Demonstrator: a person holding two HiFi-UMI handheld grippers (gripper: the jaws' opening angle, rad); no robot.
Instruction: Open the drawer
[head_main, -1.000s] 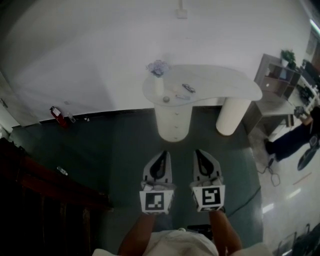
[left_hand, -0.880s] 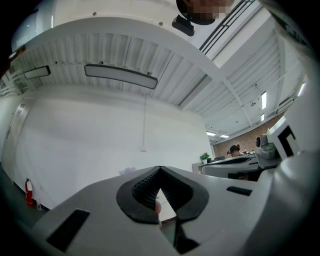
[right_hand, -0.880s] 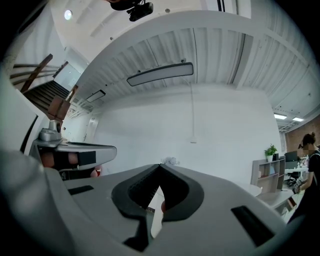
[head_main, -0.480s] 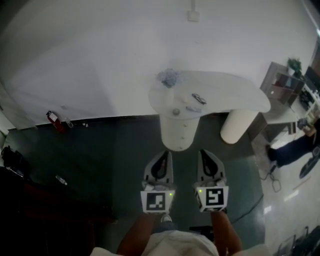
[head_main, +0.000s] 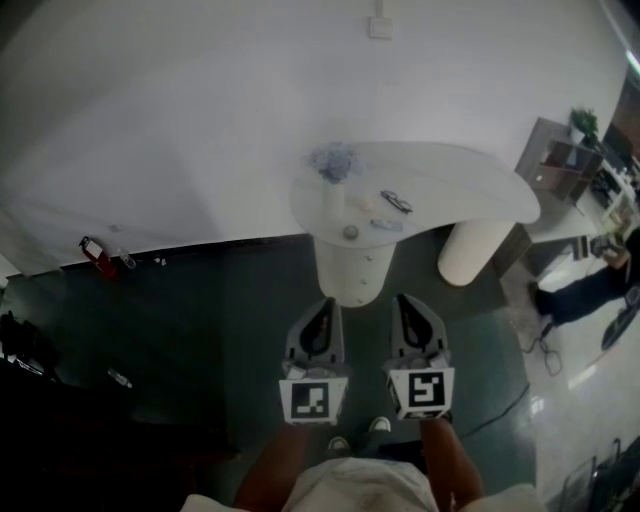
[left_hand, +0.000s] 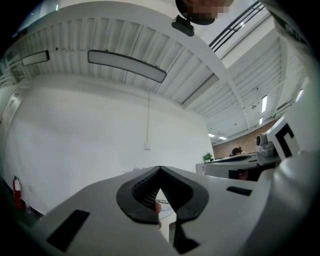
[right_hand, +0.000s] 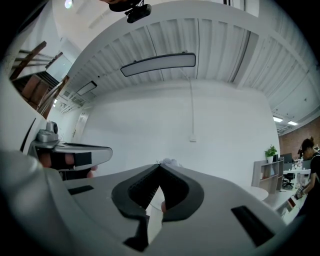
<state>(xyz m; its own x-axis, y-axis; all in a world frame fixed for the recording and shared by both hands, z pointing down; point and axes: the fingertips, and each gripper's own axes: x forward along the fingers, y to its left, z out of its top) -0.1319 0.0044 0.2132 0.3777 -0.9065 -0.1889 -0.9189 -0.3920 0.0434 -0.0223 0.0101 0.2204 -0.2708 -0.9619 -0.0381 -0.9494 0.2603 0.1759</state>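
Observation:
A white cylindrical pedestal (head_main: 350, 268) with small drawer knobs down its front holds up one end of the white table (head_main: 460, 185). The drawers look closed. My left gripper (head_main: 322, 303) and right gripper (head_main: 403, 300) are held side by side just short of the pedestal, pointing at it. Both are shut with nothing between the fingertips. In the left gripper view the left gripper (left_hand: 159, 168) shows its tips meeting, and the right gripper (right_hand: 159, 165) looks the same in its own view. Neither touches the pedestal.
On the table stand a vase of pale flowers (head_main: 333, 163), a pair of glasses (head_main: 396, 202) and a small round thing (head_main: 350, 232). A second round leg (head_main: 472, 250) is at the right. A person (head_main: 590, 290), a shelf (head_main: 560, 158) and a floor cable (head_main: 500, 400) lie right; a fire extinguisher (head_main: 92, 250) left.
The table and its pedestal have come closer to both grippers as the person walked forward. Both grippers stay shut and side by side. The person's feet now show below.

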